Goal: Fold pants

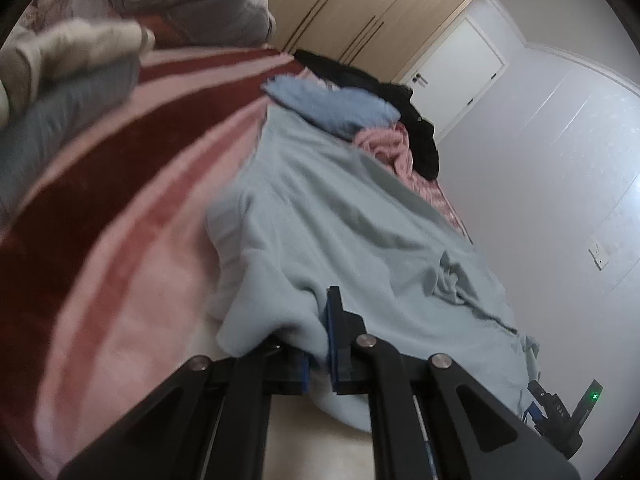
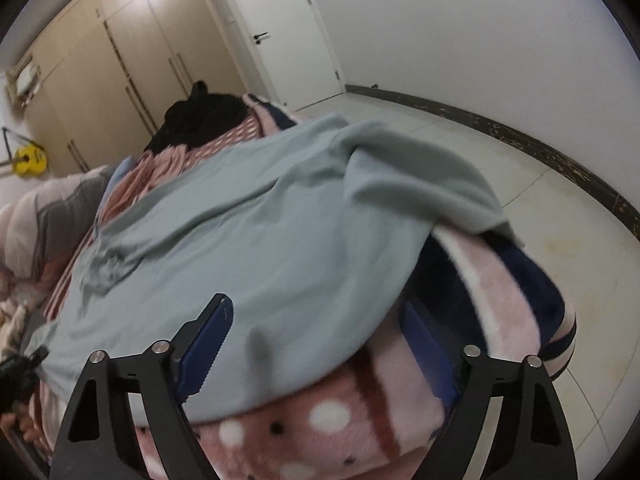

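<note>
Pinched narrow at lower centre, left gripper (image 1: 318, 344) clamps an edge of pale green pants (image 1: 340, 220), ready to lift. Spread wide at bottom frame, right gripper (image 2: 316, 344) straddles pants hem over pink blanket (image 2: 328, 420), gripping nothing.

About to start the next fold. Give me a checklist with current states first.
1. Left gripper shut on pants: ok, cloth pinched between its fingers.
2. Right gripper gripping pants: not ok, it is open, with the hem between its fingers.
3. Pants flat: not ok, wrinkled, one part flopped over near the bed edge.
4. Pants clear of the pile: cannot tell, far end reaches the blue and pink clothes.
5. Blanket outside the right gripper: cannot tell.
</note>
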`<state>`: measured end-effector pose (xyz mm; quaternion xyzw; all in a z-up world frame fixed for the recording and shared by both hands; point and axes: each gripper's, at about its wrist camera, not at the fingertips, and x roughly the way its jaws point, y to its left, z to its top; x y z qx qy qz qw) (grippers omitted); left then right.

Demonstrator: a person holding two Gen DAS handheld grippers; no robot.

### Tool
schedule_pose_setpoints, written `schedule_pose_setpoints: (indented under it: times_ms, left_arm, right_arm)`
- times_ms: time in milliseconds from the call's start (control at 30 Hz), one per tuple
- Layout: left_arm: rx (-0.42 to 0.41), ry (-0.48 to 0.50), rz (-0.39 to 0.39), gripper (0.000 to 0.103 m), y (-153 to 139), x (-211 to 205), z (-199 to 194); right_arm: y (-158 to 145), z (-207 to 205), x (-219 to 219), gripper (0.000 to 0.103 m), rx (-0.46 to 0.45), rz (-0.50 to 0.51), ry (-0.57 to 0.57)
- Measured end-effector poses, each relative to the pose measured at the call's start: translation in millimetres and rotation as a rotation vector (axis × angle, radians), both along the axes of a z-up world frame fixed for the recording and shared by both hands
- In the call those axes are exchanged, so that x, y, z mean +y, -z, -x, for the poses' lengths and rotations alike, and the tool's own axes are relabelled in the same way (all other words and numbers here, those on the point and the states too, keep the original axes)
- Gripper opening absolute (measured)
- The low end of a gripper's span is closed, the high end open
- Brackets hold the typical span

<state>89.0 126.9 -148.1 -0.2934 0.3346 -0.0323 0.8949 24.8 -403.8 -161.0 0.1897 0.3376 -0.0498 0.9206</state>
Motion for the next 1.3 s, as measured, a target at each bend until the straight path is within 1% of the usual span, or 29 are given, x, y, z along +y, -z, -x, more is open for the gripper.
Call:
schedule_pose_setpoints:
  times_ms: [100, 167, 233, 300, 400, 467, 567, 633, 700, 767, 833, 933, 1033, 1100, 1167, 1200, 1233, 1267, 1300]
  left_arm:
    - [-0.028, -0.03, -0.015, 0.004, -8.1, 6.7, 5.0]
    - [-0.052, -0.053, -0.024, 0.004, -14.4, 12.0, 10.2]
    - [-0.058, -0.055, -0.021, 0.003, -17.6, 16.4, 11.9]
    - [-0.061, -0.049, -0.013, 0.003, -19.4, 21.0, 12.7]
    - [-0.048, -0.023, -0.008, 0.003, -17.1, 19.2, 11.9]
    - [-0.035, -0.007, -0.004, 0.003, -13.0, 15.8, 10.5]
    - [0.0, 0.011, 0.019, 0.003, -3.1, 12.2, 7.5]
    - [0.02, 0.017, 0.041, 0.003, 2.4, 12.0, 6.7]
    - [0.05, 0.028, 0.043, 0.007, 8.2, 10.3, 5.2]
    - [0.082, 0.047, 0.035, 0.015, 13.9, 7.0, 3.0]
    - [0.106, 0.066, 0.044, 0.039, 20.6, 3.9, 2.6]
    - [0.129, 0.088, 0.057, 0.04, 29.6, -1.4, 2.8]
    - [0.129, 0.091, 0.07, 0.042, 32.0, -3.1, 3.0]
    - [0.127, 0.093, 0.105, 0.042, 32.7, -0.9, -1.7]
    - [0.13, 0.09, 0.113, 0.04, 33.6, 1.3, -11.2]
    - [0.133, 0.083, 0.11, 0.029, 33.4, 2.5, -13.8]
    - [0.139, 0.069, 0.109, 0.014, 33.0, 4.5, -16.9]
    - [0.14, 0.062, 0.115, 0.01, 32.8, 6.2, -18.5]
    - [0.135, 0.057, 0.124, 0.008, 31.6, 8.0, -18.6]
  right_arm:
    - [-1.4, -7.7, -6.9, 0.077, -0.021, -0.02, 0.023]
    - [-3.0, -14.8, -8.0, 0.073, -0.03, -0.008, 0.046]
    - [-4.7, -19.9, -8.5, 0.059, -0.04, 0.006, 0.072]
    - [-2.8, -25.3, -13.2, 0.03, -0.027, -0.006, 0.106]
    - [0.6, -22.8, -22.3, 0.014, -0.037, -0.051, 0.141]
    - [0.9, -18.2, -25.2, 0.01, -0.046, -0.076, 0.142]
    - [1.7, -11.0, -22.7, 0.01, -0.032, -0.086, 0.134]
    - [4.0, -4.5, -20.9, 0.014, -0.004, -0.111, 0.125]
    - [5.6, 3.6, -20.0, 0.041, 0.003, -0.152, 0.116]
    - [8.2, 11.5, -19.4, 0.052, -0.004, -0.204, 0.095]
    - [9.9, 14.2, -15.7, 0.052, 0.014, -0.205, 0.094]
    - [11.7, 13.6, -11.2, 0.053, 0.037, -0.191, 0.081]
    - [12.8, 9.7, -10.6, 0.055, 0.038, -0.201, 0.085]
    - [11.9, 4.3, -9.9, 0.058, 0.035, -0.193, 0.079]
    - [10.3, -5.3, -10.7, 0.058, 0.02, -0.163, 0.082]
    - [10.0, -8.2, -12.9, 0.056, 0.015, -0.157, 0.087]
    - [9.6, -12.5, -15.3, 0.054, 0.009, -0.16, 0.097]
    - [8.6, -15.5, -18.0, 0.047, 0.005, -0.167, 0.11]
    - [7.6, -16.7, -19.9, 0.031, 0.006, -0.167, 0.123]
